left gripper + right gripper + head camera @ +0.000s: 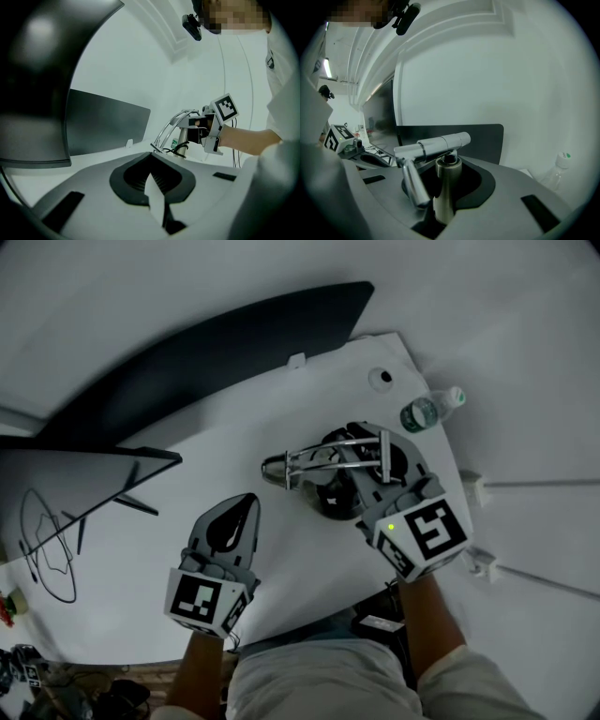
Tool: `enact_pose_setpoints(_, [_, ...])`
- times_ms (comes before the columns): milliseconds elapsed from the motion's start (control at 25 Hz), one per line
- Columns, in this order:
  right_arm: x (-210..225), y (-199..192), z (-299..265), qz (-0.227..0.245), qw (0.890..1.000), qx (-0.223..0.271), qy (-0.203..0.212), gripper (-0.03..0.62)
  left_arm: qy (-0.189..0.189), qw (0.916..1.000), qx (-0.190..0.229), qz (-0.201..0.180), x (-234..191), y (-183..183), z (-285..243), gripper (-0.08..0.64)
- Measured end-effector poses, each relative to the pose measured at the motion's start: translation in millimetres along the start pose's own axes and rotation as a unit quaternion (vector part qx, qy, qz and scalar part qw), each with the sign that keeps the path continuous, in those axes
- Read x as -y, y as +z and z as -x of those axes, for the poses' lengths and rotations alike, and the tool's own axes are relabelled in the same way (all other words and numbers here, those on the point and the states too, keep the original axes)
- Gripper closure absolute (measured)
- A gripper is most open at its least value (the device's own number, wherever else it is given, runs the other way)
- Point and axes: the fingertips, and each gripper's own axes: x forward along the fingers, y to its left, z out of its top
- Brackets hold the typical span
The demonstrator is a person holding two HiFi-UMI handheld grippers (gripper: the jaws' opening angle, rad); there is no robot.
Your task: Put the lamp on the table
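Firmly, the right claw (362, 486) clasps the lamp (323, 457) by its upright post, forearm (437, 617) extended.

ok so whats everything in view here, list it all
table: 1, white, under everything
lamp: 1, silver with brass-coloured post, mid table
water bottle: 1, clear with green label, table's far right
dark panel: 1, black, along the far edge
monitor: 1, grey, left side
cables: several, black, near the monitor
left gripper: 1, grey, jaws together, empty
right gripper: 1, grey, shut on the lamp's post
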Motion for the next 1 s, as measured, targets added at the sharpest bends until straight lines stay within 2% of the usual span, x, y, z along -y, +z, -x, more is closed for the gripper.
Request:
enact_pose_setpoints(520, [5.1, -10.4, -13.2, -0.007, 1.0, -0.001, -0.007, 0.526, -0.007, 0.9999, -0.003, -0.009, -5.1, -5.1, -9.0, 0.557])
enact_pose_setpoints(1000, [4.7, -19.1, -13.7, -0.008, 1.0, -0.004, -0.009, 0.525, -0.009, 0.9999, -0.006, 0.001, -1.2, -8.0, -8.6, 0.557])
